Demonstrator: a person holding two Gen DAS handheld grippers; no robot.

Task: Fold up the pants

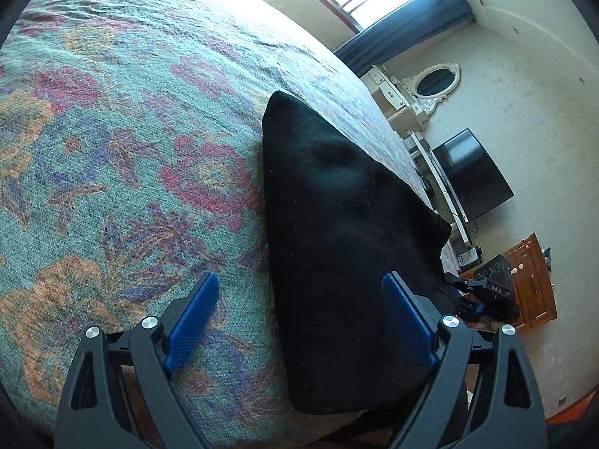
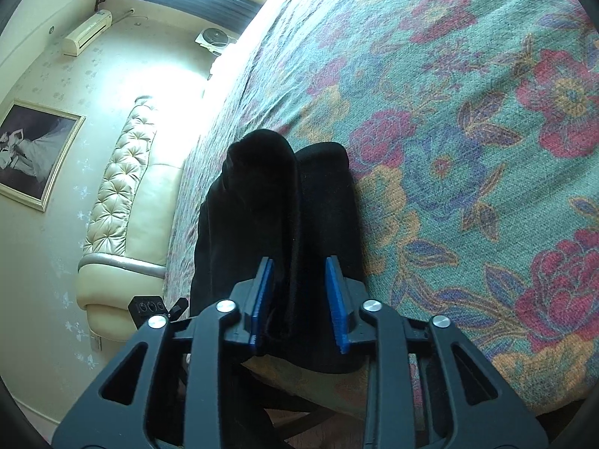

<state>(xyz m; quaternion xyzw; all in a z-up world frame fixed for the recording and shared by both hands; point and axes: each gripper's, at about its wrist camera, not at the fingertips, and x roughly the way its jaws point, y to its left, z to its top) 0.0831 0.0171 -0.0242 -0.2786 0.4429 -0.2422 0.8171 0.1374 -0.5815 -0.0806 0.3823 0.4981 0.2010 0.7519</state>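
Black pants (image 1: 337,247) folded at bed (image 1: 112,149) edge, 6 o'clock. Left hand-held gripper (image 1: 299,292) spread wide, empty; right hand-held gripper (image 2: 299,269) parted, straddling fold, pads clear, likely releasing.

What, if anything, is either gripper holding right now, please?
Nothing: the left gripper is open, and the right gripper straddles the black pants unpressed.
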